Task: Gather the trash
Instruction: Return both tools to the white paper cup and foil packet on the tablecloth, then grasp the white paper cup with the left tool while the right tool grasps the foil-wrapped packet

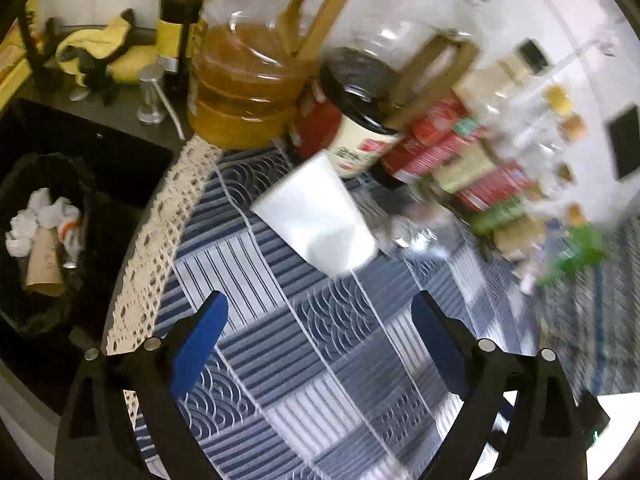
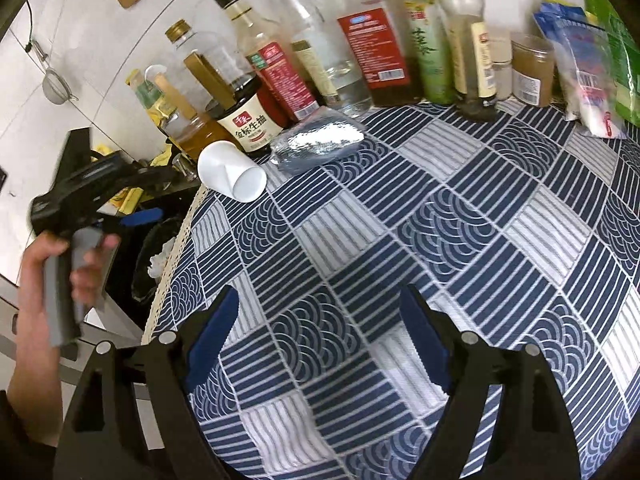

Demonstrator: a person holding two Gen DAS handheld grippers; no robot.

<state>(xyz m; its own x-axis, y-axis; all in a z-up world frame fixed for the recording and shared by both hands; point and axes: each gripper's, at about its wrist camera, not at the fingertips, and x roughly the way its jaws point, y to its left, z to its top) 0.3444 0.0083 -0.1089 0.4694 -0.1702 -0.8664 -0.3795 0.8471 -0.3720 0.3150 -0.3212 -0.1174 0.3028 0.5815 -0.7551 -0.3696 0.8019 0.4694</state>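
Note:
A white paper cup (image 1: 316, 216) lies on its side on the blue patterned tablecloth (image 1: 320, 360), ahead of my open, empty left gripper (image 1: 318, 316). The cup also shows in the right wrist view (image 2: 230, 170), near the table's left edge. A crumpled silvery foil wrapper (image 2: 320, 144) lies beside it, in front of the bottles. A black-lined trash bin (image 1: 40, 232) holding white tissues and a brown paper cup stands below the table's left edge. My right gripper (image 2: 320, 312) is open and empty over the cloth. The left gripper (image 2: 140, 216) is seen held in a hand over the bin.
A large oil jug (image 1: 248, 80), a soy sauce bottle (image 2: 244, 116) and several other bottles (image 2: 360, 40) line the back of the table. Bags and jars (image 2: 580, 60) stand at the back right. A lace trim (image 1: 160, 240) marks the table's left edge.

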